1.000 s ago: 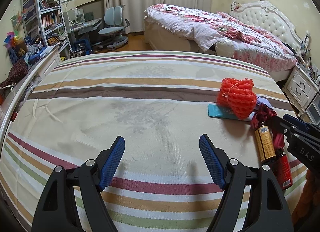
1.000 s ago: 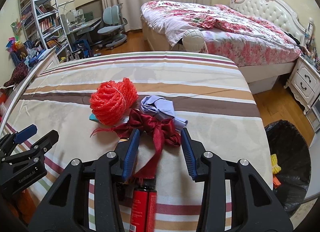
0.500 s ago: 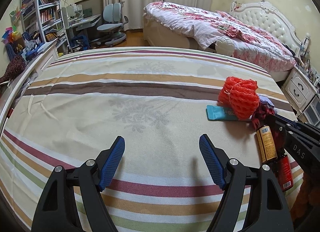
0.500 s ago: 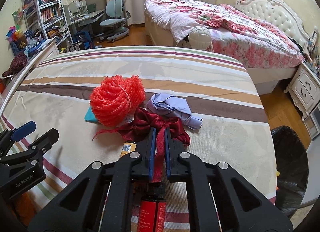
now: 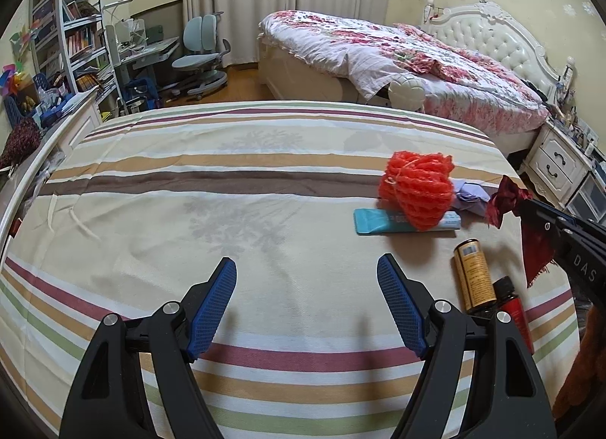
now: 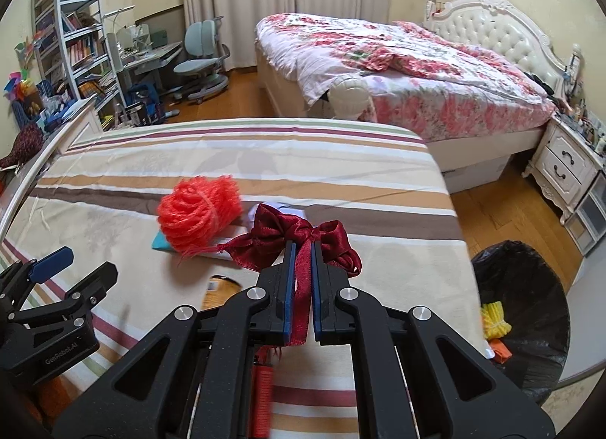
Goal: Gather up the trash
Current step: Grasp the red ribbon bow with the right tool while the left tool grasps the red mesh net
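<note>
My right gripper (image 6: 301, 249) is shut on a dark red ribbon bow (image 6: 291, 234) and holds it lifted above the striped bed cover (image 6: 265, 158); the bow also shows in the left wrist view (image 5: 507, 200). On the cover lie an orange net bundle (image 6: 199, 210), a teal packet (image 5: 382, 221), a crumpled lilac paper (image 5: 469, 196), a brown bottle (image 5: 473, 276) and a red can (image 5: 517, 312). My left gripper (image 5: 306, 287) is open and empty over bare cover, left of the trash.
A bin with a black bag (image 6: 530, 310) stands on the floor right of the striped bed, holding yellow and orange scraps. A floral bed (image 6: 397, 60), a white nightstand (image 6: 568, 174), a desk with a chair (image 6: 200, 60) and shelves (image 6: 72, 41) lie beyond.
My right gripper closed on the ribbon bow and lifted it off the cover, toward the right. The left gripper stayed open and shifted slightly.
</note>
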`<action>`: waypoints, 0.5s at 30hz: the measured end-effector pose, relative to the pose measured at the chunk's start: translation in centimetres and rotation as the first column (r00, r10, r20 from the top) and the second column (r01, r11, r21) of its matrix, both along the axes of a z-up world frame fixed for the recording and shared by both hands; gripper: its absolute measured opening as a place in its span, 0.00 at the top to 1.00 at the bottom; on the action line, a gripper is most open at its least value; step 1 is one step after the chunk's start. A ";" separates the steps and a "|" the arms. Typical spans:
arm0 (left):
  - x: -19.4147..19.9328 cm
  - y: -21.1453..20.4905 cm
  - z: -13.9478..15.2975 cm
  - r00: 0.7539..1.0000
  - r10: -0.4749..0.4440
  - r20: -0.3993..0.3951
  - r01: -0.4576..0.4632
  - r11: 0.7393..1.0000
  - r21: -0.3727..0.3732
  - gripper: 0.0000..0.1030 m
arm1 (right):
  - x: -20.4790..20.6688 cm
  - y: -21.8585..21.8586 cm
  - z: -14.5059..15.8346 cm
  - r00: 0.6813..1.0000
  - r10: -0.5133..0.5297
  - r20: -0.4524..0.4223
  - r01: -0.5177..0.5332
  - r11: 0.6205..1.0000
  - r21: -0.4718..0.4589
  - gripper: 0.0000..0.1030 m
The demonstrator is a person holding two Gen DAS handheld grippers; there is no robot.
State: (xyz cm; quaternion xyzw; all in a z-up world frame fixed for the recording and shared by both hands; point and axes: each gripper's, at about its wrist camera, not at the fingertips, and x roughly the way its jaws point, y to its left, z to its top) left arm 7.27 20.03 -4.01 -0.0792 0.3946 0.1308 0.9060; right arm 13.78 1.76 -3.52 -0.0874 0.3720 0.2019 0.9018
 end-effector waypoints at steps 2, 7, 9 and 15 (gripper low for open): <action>0.2 -0.5 0.3 1.000 -0.011 0.005 0.011 1.000 0.001 0.28 | 0.4 -0.9 0.1 1.000 -0.022 0.004 0.022 1.000 0.003 0.93; 1.2 -2.0 0.9 0.999 -0.047 0.018 0.047 0.999 0.004 0.28 | 1.8 -3.5 0.1 0.996 -0.085 0.007 0.085 0.996 0.009 0.93; 1.7 -2.6 1.2 0.998 -0.063 0.026 0.063 0.998 0.003 0.28 | 2.4 -4.4 -0.1 0.994 -0.106 0.002 0.106 0.994 0.011 0.93; 3.5 -4.3 1.9 0.993 -0.105 0.047 0.104 0.994 0.013 0.26 | 3.8 -6.2 -0.8 0.989 -0.145 -0.011 0.145 0.989 0.012 0.93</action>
